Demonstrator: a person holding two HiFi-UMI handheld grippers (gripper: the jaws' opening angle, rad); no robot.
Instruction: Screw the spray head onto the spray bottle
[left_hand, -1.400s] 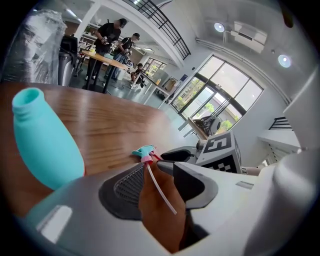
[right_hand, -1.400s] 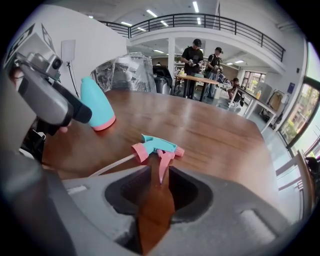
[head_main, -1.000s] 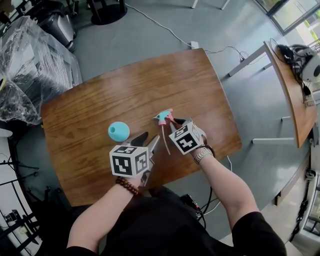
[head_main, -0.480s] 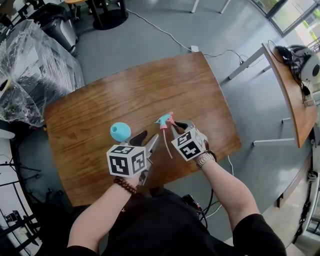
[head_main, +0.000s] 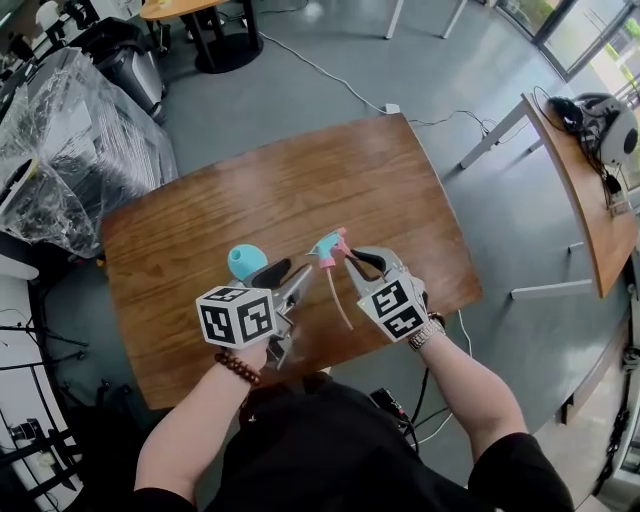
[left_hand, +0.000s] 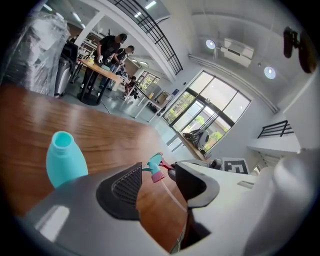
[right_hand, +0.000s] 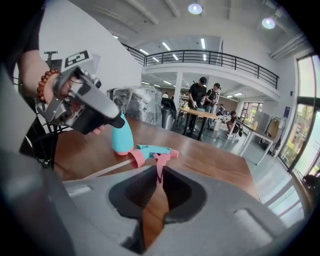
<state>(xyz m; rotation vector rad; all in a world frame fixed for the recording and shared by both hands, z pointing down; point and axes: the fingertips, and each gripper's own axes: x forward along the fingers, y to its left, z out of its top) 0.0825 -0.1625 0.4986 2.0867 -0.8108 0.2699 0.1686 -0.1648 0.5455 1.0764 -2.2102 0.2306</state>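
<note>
Pink plastic is sitting pinched in the right gripper (right_hand: 156, 181): its jaws are clamping the trigger (right_hand: 159, 167) of the spray head (right_hand: 150, 152). This grip is leaving the collar and the tube (head_main: 338, 296) free for entering a neck. At centre frame in the head view, the head appears lifted off the table (head_main: 300, 180). The left gripper (left_hand: 156, 183), lower left of centre, is opening its jaws with nothing between them, probably to steady the bottle (head_main: 246, 262). The bottle is standing upright and uncapped just left of the head, mouth up.
</note>
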